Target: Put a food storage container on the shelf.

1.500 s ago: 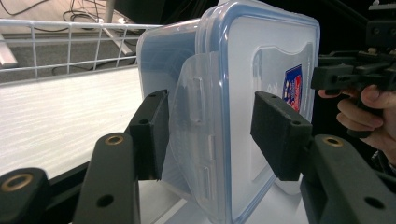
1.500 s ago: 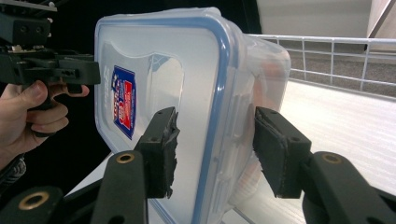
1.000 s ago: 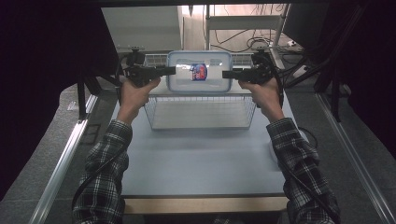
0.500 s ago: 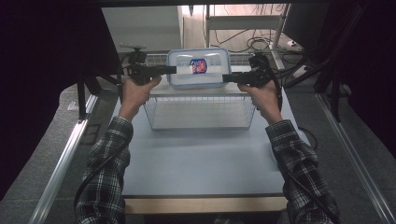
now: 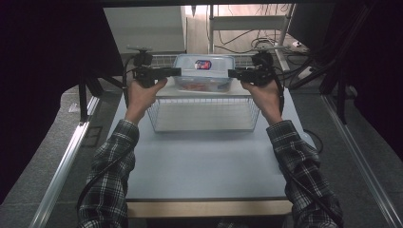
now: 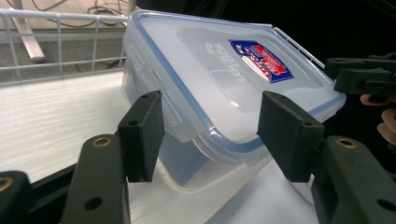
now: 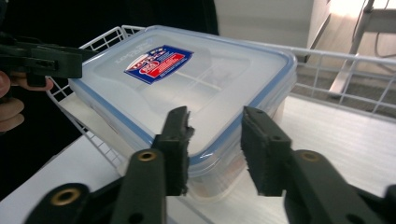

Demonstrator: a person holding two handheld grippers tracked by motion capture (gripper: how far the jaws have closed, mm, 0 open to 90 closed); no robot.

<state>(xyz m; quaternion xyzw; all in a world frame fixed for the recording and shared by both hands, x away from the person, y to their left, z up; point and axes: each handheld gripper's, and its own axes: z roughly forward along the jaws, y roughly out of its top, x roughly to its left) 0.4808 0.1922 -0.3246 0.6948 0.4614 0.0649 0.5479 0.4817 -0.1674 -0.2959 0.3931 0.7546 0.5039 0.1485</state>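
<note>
The left gripper is standing open at the left end of the plastic box, pads clear of its lid. The box is sitting above the wire basket on the table. The right gripper has just been closing, its jaws straddling the box's right rim without yet pressing.

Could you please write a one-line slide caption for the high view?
Two hand-held grippers, left and right, flank a lidded plastic container above a wire basket.
</note>
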